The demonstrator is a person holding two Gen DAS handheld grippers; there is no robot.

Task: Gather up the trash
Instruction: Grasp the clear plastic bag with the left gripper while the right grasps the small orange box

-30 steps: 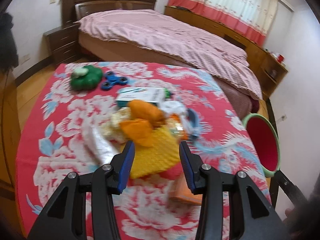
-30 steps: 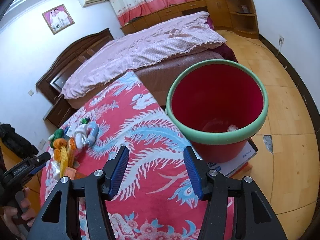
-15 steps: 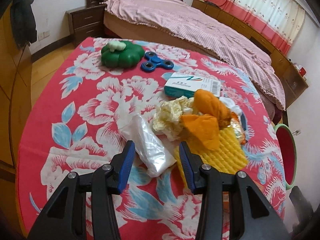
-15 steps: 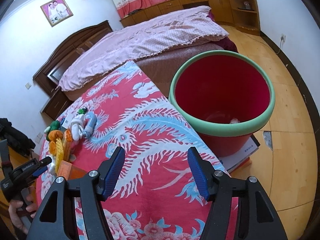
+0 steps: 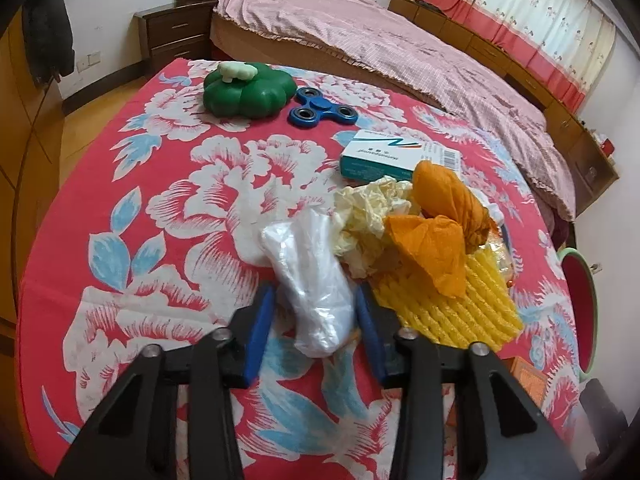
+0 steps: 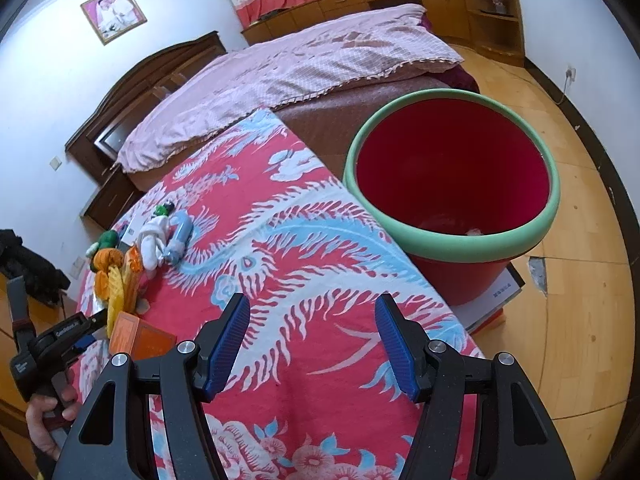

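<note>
Plastic bag [image 5: 316, 280] lies just left of the yellow foam net [image 5: 452, 304], between my left gripper [image 5: 316, 312] jaws, which are closing. Light, limp, slippery; I pinch mid-bundle. Right gripper [image 6: 312, 344] spread, empty.

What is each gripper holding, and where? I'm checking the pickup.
Left gripper is closing around the clear plastic bag at its near end; firm contact cannot be told. Right gripper is open, holding nothing.
</note>
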